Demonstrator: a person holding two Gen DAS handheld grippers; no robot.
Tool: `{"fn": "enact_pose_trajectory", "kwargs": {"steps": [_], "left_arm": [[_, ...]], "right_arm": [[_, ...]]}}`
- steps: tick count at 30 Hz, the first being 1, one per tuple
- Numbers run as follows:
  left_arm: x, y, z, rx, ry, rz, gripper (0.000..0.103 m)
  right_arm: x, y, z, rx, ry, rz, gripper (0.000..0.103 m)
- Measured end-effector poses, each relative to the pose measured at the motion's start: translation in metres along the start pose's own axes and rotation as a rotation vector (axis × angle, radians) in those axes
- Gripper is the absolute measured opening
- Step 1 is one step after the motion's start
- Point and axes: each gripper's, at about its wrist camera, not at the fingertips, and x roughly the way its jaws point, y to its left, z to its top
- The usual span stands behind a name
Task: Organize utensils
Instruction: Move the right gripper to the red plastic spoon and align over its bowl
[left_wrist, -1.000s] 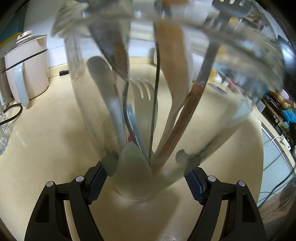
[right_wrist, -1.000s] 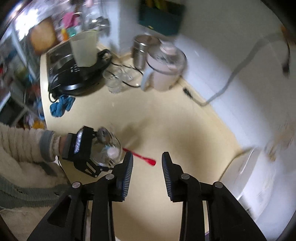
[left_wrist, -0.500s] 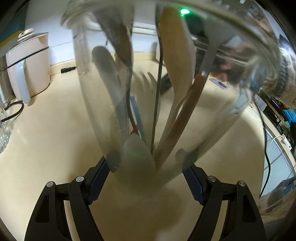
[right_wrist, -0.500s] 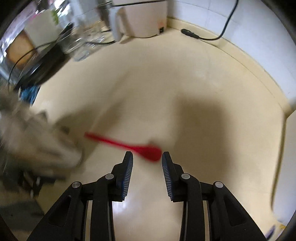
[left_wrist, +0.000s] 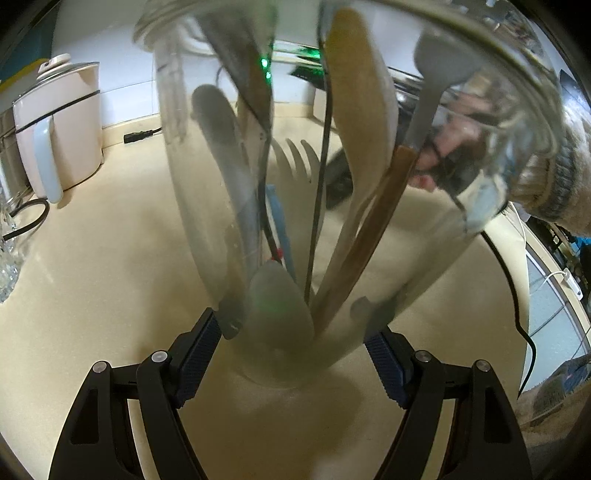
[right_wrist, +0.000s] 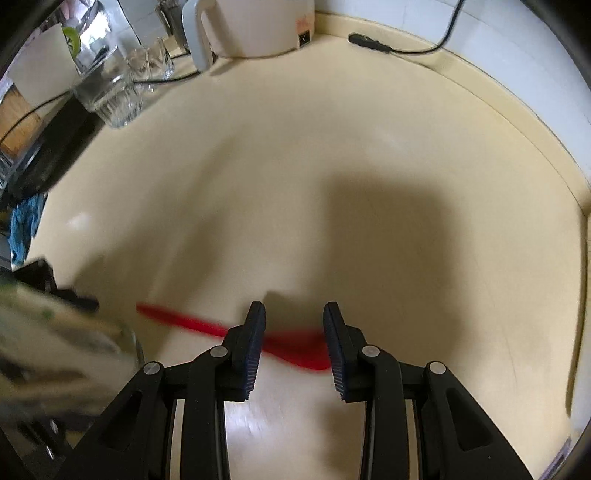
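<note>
right gripper (right_wrist: 294, 341) hangs over the one red utensil (right_wrist: 207, 325) flat on the counter (right_wrist: 369, 166), jaws apart straddling its wide end; long axis runs crosswise, handle off to the pic's left twd the glass jar (left_wrist: 236, 192). left gripper (left_wrist: 295, 343) clamps that jar's base; approx seven utensils inside, hard to count.

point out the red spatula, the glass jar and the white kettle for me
red spatula (right_wrist: 184, 320): right wrist view, on its handle.
glass jar (left_wrist: 199, 206): left wrist view, on its clear left wall.
white kettle (left_wrist: 70, 122): left wrist view, on its body beside the handle.
</note>
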Motion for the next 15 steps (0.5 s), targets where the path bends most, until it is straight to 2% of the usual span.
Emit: {"fn": "enact_pose_trajectory", "kwargs": {"steps": [6, 15], "left_arm": [[0.003, 0.000, 0.004, 0.012, 0.001, -0.011, 0.081], [0.003, -0.001, 0.004, 0.014, 0.001, -0.009, 0.081]], "right_arm": [[-0.015, 0.003, -0.044, 0.028, 0.029, -0.009, 0.033], [-0.036, 0.007, -0.091, 0.146, 0.009, 0.033, 0.033]]}}
